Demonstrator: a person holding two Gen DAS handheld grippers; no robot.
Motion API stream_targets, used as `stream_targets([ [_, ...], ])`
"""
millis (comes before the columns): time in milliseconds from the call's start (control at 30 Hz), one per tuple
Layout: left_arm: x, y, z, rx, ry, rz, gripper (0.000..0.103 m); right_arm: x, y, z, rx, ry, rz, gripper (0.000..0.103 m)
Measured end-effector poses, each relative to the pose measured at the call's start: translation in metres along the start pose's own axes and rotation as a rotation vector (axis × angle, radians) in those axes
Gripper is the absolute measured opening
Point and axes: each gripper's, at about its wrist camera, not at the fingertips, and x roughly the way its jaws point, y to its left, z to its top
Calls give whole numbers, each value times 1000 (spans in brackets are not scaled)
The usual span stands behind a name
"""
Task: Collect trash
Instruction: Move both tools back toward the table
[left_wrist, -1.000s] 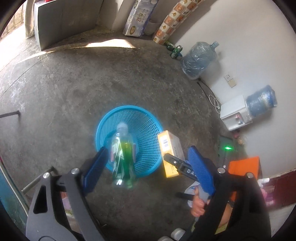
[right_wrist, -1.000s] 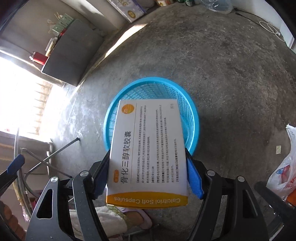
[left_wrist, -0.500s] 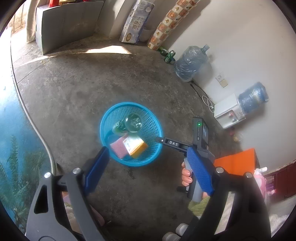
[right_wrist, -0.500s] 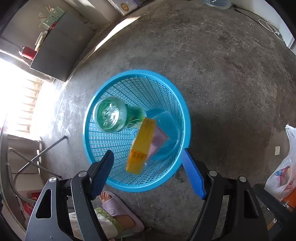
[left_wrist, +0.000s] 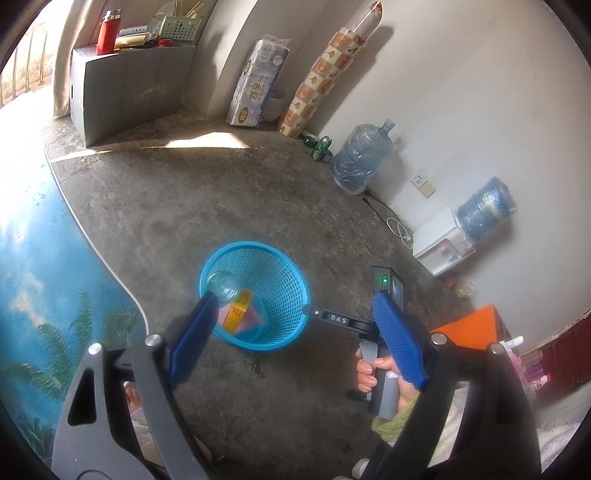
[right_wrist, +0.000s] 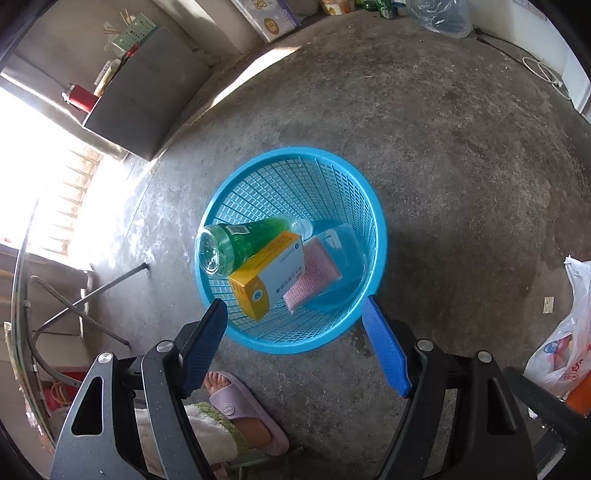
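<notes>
A blue mesh basket (right_wrist: 371, 206) (left_wrist: 291, 280) stands on the concrete floor. Inside it lie a green plastic bottle (right_wrist: 236, 240) (left_wrist: 223, 284), a white and yellow medicine box (right_wrist: 269, 277) (left_wrist: 240, 310) and a pink pad (right_wrist: 314, 277). My right gripper (right_wrist: 295, 306) hangs open over the basket's near rim, nothing between its fingers. My left gripper (left_wrist: 293, 299) is open too, higher and further back, with the basket showing between its blue pads. In the left wrist view a hand (left_wrist: 373, 369) holds the right gripper's handle beside the basket.
A foot in a lilac slipper (right_wrist: 243, 410) stands near the basket. A plastic bag (right_wrist: 561, 350) lies at the right. Along the wall are water jugs (left_wrist: 360, 158), a white dispenser (left_wrist: 441, 240), a tissue pack (left_wrist: 255, 88) and a grey box (left_wrist: 129, 88). Metal chair legs (right_wrist: 92, 291) stand left.
The left gripper let the bottle drop into the basket and the right gripper released the box into it. The left gripper then rose and pulled back, so the basket looks smaller.
</notes>
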Motion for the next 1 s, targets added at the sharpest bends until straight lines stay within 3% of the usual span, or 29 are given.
stream_targets([
  [233, -55, -4, -8, 7, -81, -11, 81, -57, 21, -25, -66, -69, 52, 74],
  [467, -119, 15, -36, -29, -162, 24, 83, -115, 68, -57, -186, -144, 73, 83],
  [767, -202, 62, -92, -96, -255, 175, 83, -164, 169, -97, -422, -205, 179, 87],
  [1000, -264, 109, -147, -212, -329, 352, 83, -179, 270, -139, -657, -214, 304, 91],
])
